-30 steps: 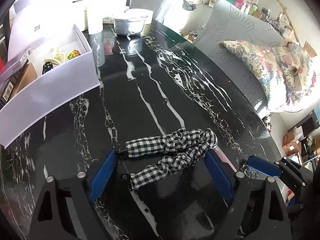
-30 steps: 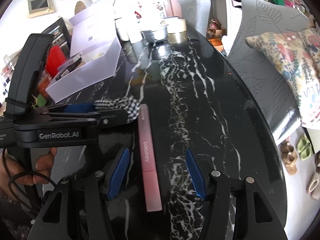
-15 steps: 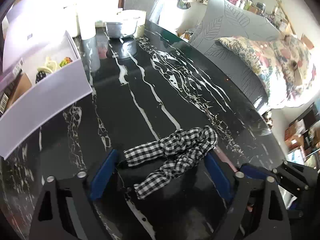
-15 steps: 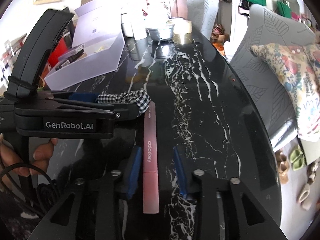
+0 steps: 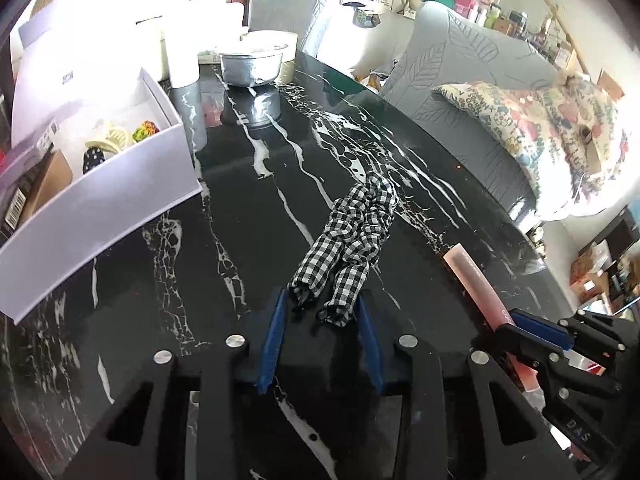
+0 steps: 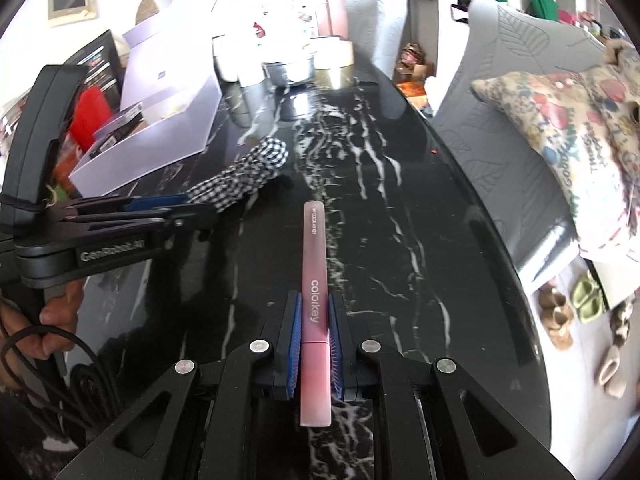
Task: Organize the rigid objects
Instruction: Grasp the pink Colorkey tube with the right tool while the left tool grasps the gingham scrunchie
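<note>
A black-and-white checked fabric band [image 5: 352,236] is held by its near ends in my left gripper [image 5: 322,312], which is shut on it; the rest stretches forward above the black marble table [image 5: 280,184]. The band also shows in the right wrist view [image 6: 244,176]. My right gripper [image 6: 314,316] is shut on a long pink "colorkey" stick [image 6: 315,264], pointing forward over the table. The stick also shows at the right of the left wrist view [image 5: 476,284].
A white open box [image 5: 108,184] with small items stands at the left. A metal bowl [image 5: 252,62] and white cups stand at the table's far end. Grey chairs and a flowered cushion [image 5: 552,132] line the right side.
Both grippers have closed: the left on the checked band's ends, the right on the pink stick. The band now points forward instead of lying crosswise, and both things have come off the table.
</note>
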Demonstrator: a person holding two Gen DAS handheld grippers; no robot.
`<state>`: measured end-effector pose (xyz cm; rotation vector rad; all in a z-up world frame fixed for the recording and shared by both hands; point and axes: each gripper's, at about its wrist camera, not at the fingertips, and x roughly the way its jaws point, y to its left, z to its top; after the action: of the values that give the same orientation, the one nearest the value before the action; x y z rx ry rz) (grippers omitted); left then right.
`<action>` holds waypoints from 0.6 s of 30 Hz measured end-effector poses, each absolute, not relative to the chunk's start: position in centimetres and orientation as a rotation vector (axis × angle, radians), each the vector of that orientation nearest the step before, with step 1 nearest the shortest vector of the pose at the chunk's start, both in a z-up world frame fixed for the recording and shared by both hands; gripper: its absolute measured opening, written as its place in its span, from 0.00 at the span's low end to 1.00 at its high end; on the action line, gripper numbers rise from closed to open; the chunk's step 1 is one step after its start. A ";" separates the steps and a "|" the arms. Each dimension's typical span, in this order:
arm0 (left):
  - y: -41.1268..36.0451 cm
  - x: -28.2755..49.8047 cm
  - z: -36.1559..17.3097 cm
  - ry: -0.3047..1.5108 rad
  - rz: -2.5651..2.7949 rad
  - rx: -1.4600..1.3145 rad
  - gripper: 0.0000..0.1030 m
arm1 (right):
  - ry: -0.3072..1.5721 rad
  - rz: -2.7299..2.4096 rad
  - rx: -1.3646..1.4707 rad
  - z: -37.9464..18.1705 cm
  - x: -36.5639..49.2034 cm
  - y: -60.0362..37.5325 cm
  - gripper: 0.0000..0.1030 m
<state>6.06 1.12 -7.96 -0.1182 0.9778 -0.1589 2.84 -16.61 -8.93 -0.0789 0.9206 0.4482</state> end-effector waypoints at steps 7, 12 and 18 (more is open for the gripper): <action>1.0 6.5 -7.9 1.027 -0.155 -0.126 0.35 | 0.925 0.441 -0.066 -8.9 3.1 -16.8 0.13; 0.2 7.1 -8.0 1.055 -0.112 -0.090 0.35 | 0.927 0.441 -0.055 -8.9 3.3 -17.0 0.13; -0.3 8.1 -7.8 1.049 -0.127 -0.090 0.35 | 0.928 0.442 -0.046 -8.8 3.6 -17.3 0.13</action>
<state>8.11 -0.31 -7.84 -0.0897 1.0495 -0.1267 3.56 -17.26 -8.80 -0.0461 0.9277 0.4417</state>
